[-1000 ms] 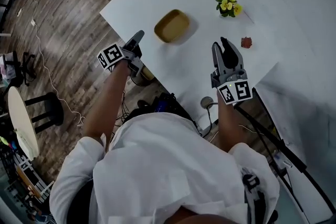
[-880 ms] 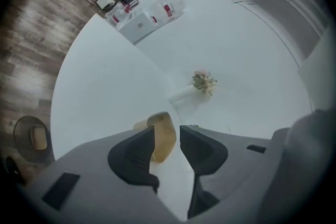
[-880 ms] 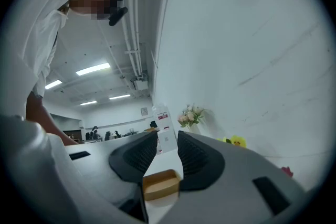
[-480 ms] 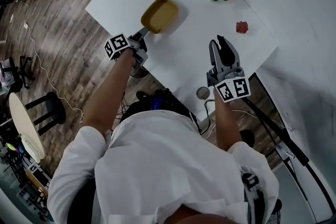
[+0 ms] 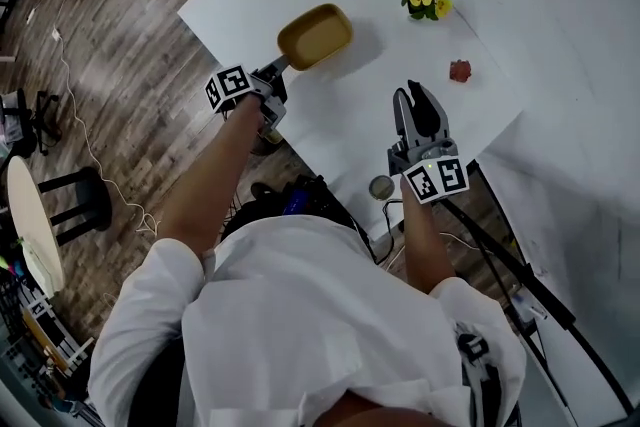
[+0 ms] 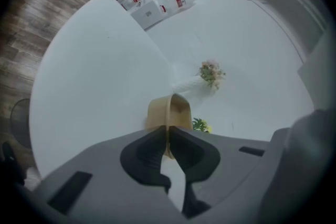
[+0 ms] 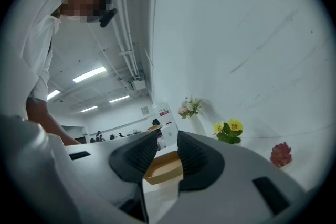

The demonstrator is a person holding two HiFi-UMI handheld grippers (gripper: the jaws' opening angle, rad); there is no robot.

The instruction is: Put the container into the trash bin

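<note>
The container [image 5: 315, 35] is a shallow tan tray that lies on the white table [image 5: 380, 115]. Its near wall is pinched between the fingers of my left gripper [image 6: 168, 136], which are clenched tight on this thin edge. It looks to me light, thin and a little bendy, maybe pressed paper, so the rim can fold under a fast lift. A deeper hold on the wall seems safer. My right gripper [image 7: 167, 152] stands half apart and empty, with the tray well beyond its fingers. I see no trash bin.
</note>
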